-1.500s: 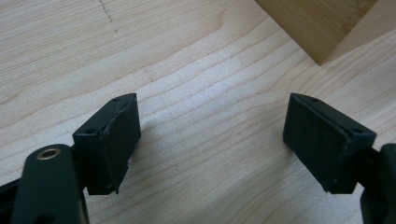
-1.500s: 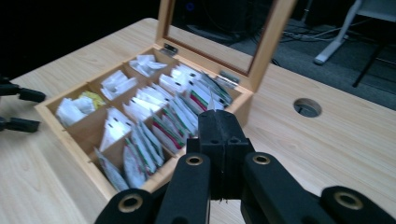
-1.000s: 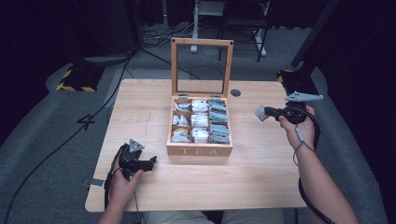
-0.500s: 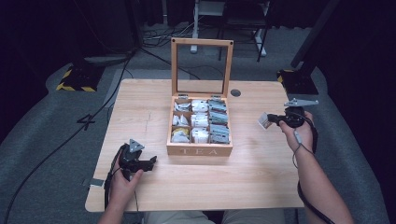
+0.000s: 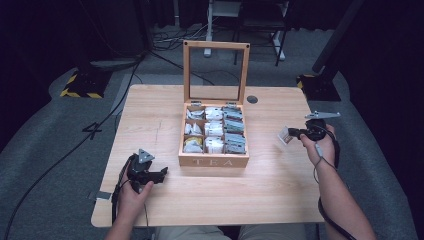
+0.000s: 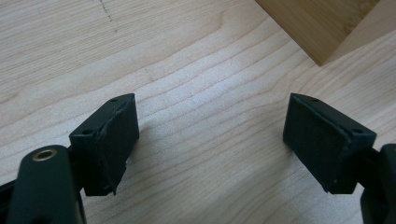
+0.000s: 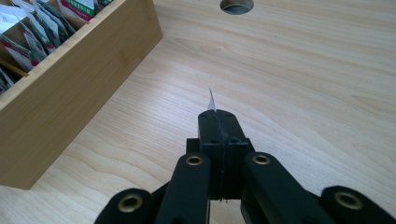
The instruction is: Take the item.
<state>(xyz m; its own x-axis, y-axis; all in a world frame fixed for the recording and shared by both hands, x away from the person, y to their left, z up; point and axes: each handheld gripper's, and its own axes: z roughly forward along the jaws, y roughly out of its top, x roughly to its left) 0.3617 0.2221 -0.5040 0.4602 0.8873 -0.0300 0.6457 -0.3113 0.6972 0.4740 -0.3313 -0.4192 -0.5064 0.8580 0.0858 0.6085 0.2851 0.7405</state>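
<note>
On the left, the left gripper (image 5: 162, 173) rests on the wooden table (image 5: 150, 115) near the front left corner of the tea box (image 5: 214, 161), its jaws spread wide with nothing between them; it has no part in this step and is best left idle there.

In the middle, the tea box stands with its glass-paned lid (image 5: 216, 71) upright and its compartments full of tea sachets (image 5: 214, 129).

On the right, the right gripper (image 5: 292, 134) is clamped on a single tea bag sachet (image 5: 284, 135), held above the bare table to the right of the box. In the right gripper view the jaws are pressed together, with a thin white sliver of the sachet (image 7: 211, 100) poking out past the tips.

The step looks like setting this sachet down on the table. To do it well, bring the gripper low until the sachet's edge nearly meets the wood, keep well apart from the box wall (image 7: 74, 88) and the cable hole (image 7: 236, 4), tilt the packet flat, then release so it does not flutter or slide.
</note>
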